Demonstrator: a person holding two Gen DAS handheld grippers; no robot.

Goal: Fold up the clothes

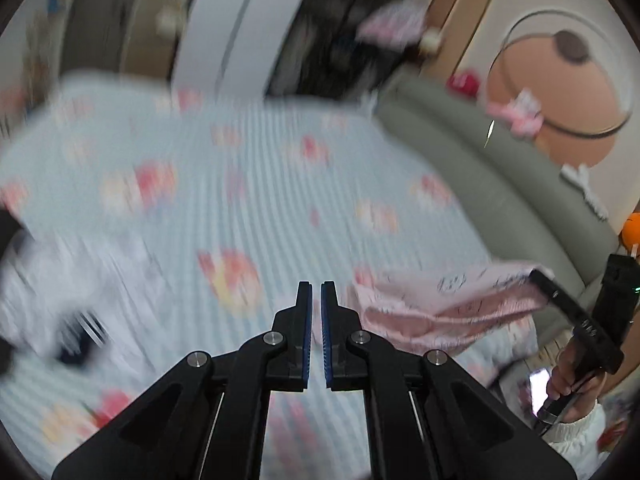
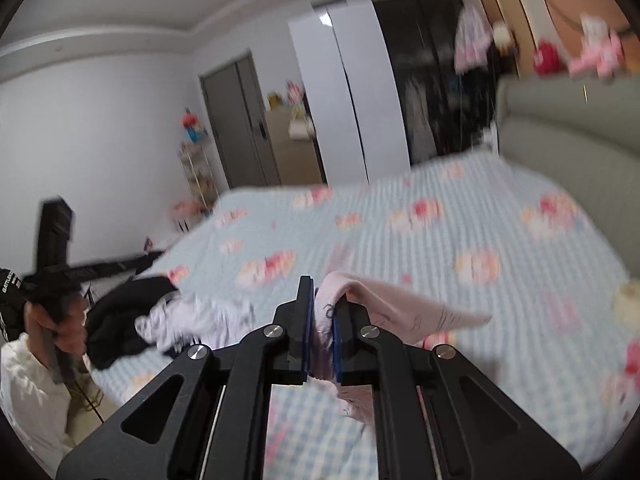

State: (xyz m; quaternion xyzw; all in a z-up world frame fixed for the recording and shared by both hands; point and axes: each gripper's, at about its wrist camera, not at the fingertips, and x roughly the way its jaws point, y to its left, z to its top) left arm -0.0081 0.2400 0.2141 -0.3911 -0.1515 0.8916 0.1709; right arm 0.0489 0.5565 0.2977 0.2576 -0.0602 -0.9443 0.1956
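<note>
A pale pink printed garment (image 2: 404,308) is clamped between my right gripper (image 2: 320,292) and hangs over the bed. In the left wrist view the same pink garment (image 1: 444,304) stretches from the right gripper (image 1: 540,276) at the right edge toward the middle. My left gripper (image 1: 316,292) is shut with nothing between its pads, just left of the garment's free end. A pile of white and dark clothes (image 1: 76,280) lies at the bed's left; it also shows in the right wrist view (image 2: 160,320).
The bed (image 2: 460,240) has a light blue checked sheet with pink cartoon prints. A grey padded headboard (image 1: 472,160) runs along the right. A wardrobe (image 2: 360,88) and a door stand beyond the far side. The left wrist view is motion-blurred.
</note>
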